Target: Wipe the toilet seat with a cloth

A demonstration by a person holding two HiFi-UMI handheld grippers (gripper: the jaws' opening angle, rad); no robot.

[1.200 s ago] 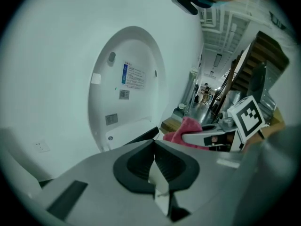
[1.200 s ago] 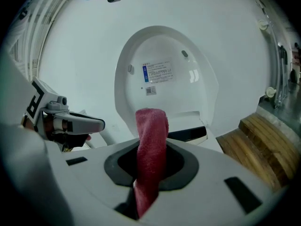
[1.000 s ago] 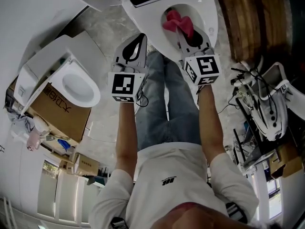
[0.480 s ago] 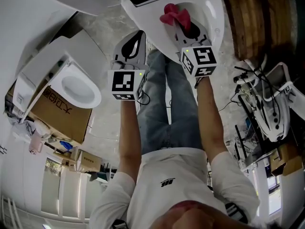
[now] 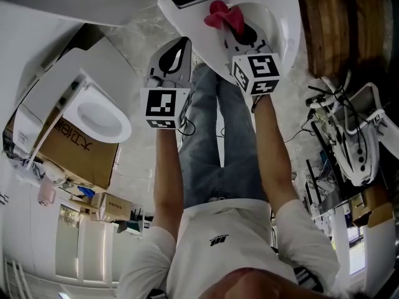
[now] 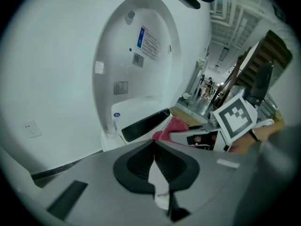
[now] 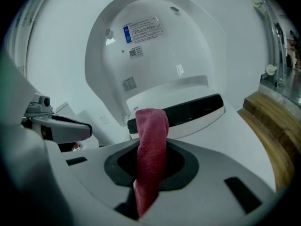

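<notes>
Between the jaws of the right gripper (image 7: 149,173), a red cloth (image 7: 151,135) is clamped. The jaws are closed on its lower part, and a folded length stands free ahead of the tips. The pile resembles terry, so judge the cloth light, soft and limp, with no stiffness of its own. Expect the free end to bend and drag under pressure. A hold low on a bunched fold, as here, is suitable; a shorter free end would probably press harder. Slip inside the jaws looks unlikely; the cloth should slide easily on the glossy plastic.

Just ahead of and below that gripper lies the white toilet seat (image 7: 235,132), smooth and glossy. Whether the cloth touches it cannot be determined. Beyond the cloth tip, a dark strip (image 7: 197,108) runs across the seat's rear. Farthest away stands the raised lid (image 7: 155,55).

To the left of the right gripper, the left gripper (image 6: 154,145) hangs with its jaws together and nothing between them, apart from the cloth.
</notes>
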